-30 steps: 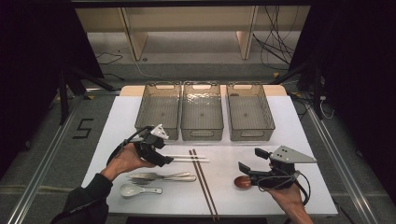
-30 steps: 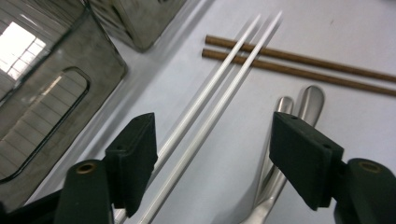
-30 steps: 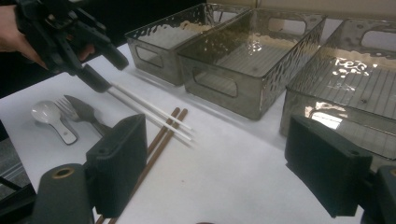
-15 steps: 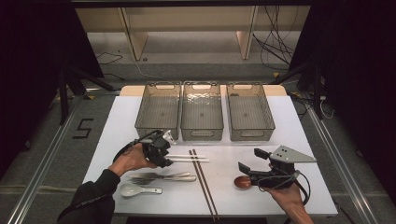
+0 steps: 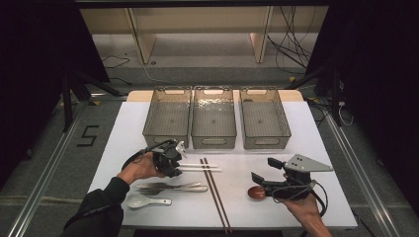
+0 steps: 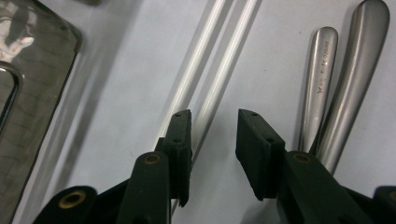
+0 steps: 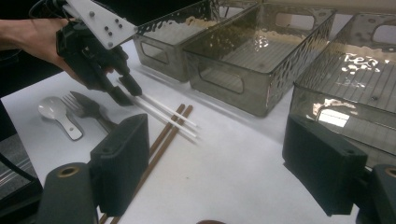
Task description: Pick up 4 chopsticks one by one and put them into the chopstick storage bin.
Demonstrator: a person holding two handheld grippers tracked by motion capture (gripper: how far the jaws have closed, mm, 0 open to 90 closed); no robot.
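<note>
**Left gripper closing over the white chopsticks**

The pair of white chopsticks (image 5: pixel 200 168) lies flat on the white table (image 5: pixel 306 133), side by side, just in front of the left smoky plastic bin (image 5: pixel 168 118) and beside the crossing brown chopsticks (image 5: pixel 215 192). They look light, thin, stiff and smooth, so likely to slip or roll apart under a careless pinch; the best hold seems to be across both sticks near one end, squeezing them together so they lift as one.

The left gripper (image 6: pixel 214 140) is low over that end. Its jaws have just been closing and stand partly apart: in the left gripper view one stick runs in beside the left pad (image 6: pixel 181 140) and may touch it, the other lies in the gap, and the right pad (image 6: pixel 254 149) stands clear. They are not yet pinched.

Just beyond lie a metal fork and spoon (image 5: pixel 170 187) and a white soup spoon (image 5: pixel 143 201). The right gripper (image 7: pixel 233 163) rests with jaws wide apart, holding nothing, close to a small brown spoon (image 5: pixel 256 192).
</note>
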